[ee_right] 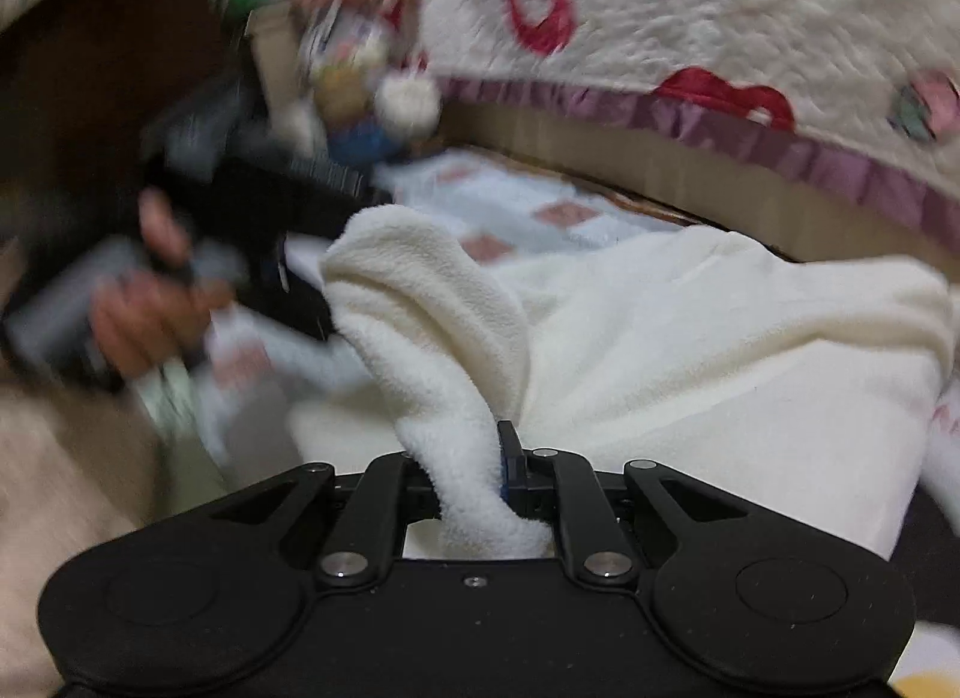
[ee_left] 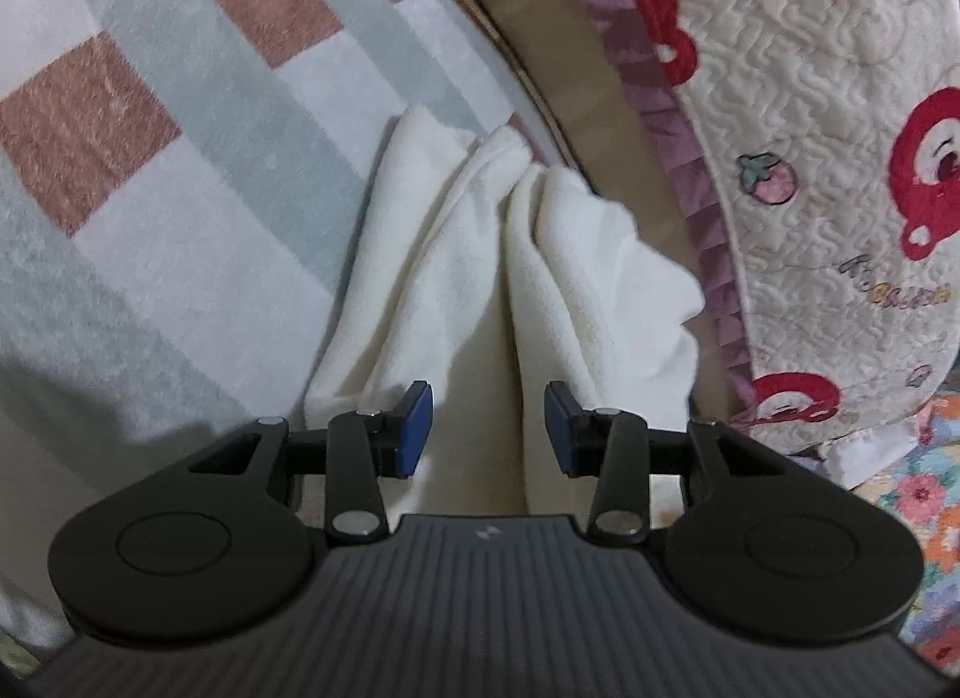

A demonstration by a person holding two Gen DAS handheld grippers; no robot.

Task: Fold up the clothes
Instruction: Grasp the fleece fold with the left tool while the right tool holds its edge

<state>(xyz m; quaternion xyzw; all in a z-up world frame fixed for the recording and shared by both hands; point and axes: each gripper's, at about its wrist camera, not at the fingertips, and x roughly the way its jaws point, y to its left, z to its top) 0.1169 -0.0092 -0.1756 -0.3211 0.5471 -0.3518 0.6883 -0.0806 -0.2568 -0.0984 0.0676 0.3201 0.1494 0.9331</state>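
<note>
A cream-white fleece garment [ee_left: 528,278] lies bunched on a checked blanket [ee_left: 150,116]. My left gripper [ee_left: 487,428] is open just above its near folds, blue pads apart, nothing between them. In the right wrist view the garment [ee_right: 720,338] spreads ahead, and my right gripper [ee_right: 474,470] is shut on a thick fold of it [ee_right: 444,374] that rises between the fingers. The left gripper and the hand holding it [ee_right: 180,278] show blurred at the left of that view, beside the garment's raised edge.
A quilted cream cover with red prints and a purple frill [ee_left: 810,128] hangs over a cardboard edge [ee_left: 570,56] to the right. A floral cloth [ee_left: 918,506] lies at the lower right. Blurred small items [ee_right: 354,68] sit at the back in the right wrist view.
</note>
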